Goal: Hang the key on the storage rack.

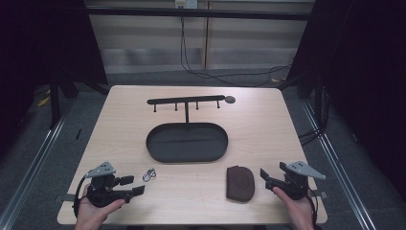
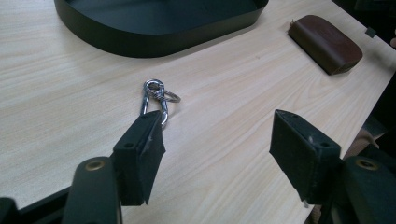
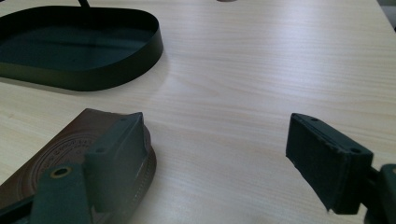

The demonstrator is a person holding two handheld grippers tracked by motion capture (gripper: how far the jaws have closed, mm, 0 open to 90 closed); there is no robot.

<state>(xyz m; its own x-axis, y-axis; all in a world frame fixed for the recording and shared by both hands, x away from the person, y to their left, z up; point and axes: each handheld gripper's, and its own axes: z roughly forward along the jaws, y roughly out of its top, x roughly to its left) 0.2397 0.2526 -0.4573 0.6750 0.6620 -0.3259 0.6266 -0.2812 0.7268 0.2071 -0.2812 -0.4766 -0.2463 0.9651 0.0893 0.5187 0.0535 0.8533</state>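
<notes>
A: Nearest the table's front edge, left gripper [image 1: 136,185] low over the wood, jaws spread wide, gripping nothing. Right gripper [image 1: 265,177] likewise released, empty.

B: And just ahead of the left one?

A: Key clip [image 2: 156,100], flat on the table [image 1: 268,124], a little beyond the jaw tips and off toward that gripper's left-hand jaw rather than centred between the two. Long axis running roughly away from the gripper, ring end farther off.

B: Nearer hand, then?

A: The left, plainly; well apart from the right. Probably needs a small shift toward that left jaw before closing across the narrow width.

B: On the right side?

A: Brown pouch [image 1: 240,182] lying flat, just beside the right gripper, partly under its left-hand jaw in the right gripper view, not pinched.

B: Farther back?

A: Oval tray [image 1: 153,148] mid-table, then the peg rack [image 1: 186,100] rising behind it.
</notes>
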